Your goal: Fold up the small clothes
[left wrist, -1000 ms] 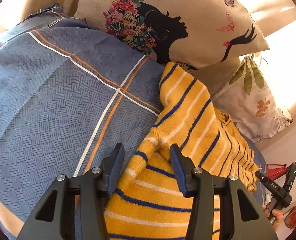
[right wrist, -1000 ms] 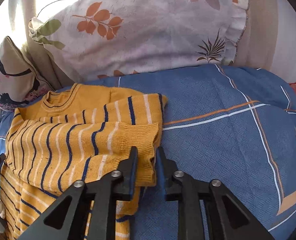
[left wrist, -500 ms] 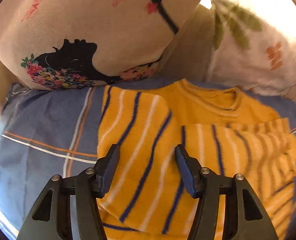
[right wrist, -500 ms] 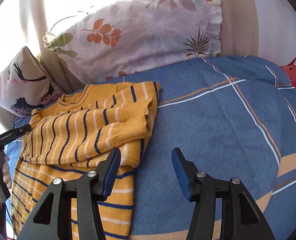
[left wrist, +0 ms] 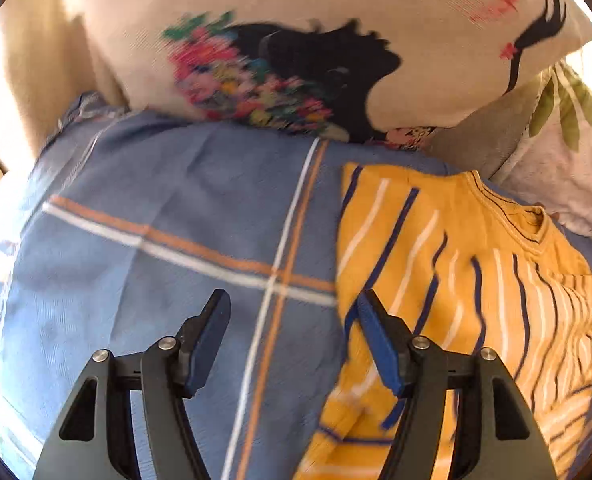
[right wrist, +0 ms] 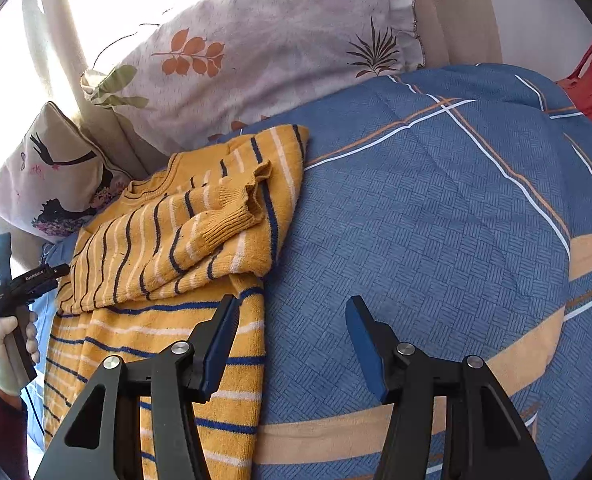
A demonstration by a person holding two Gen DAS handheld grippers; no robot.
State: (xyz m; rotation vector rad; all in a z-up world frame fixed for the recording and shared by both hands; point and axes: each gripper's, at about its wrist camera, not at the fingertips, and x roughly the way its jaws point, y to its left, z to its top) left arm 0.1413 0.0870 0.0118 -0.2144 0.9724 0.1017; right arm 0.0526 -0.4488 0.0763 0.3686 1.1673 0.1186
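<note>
yellow knitted sweater with dark blue and white stripes, lying flat on the bedding, neckline toward the pillows. both sleeves are folded inward across the chest; the uppermost sleeve ends in a ribbed cuff resting near the sweater's right-hand edge in the right wrist view. the round collar is plain yellow with thin dark trim. the lower body of the sweater, with wider blue bands, extends toward the camera below the folded sleeves. the left wrist view is motion-blurred.
</note>
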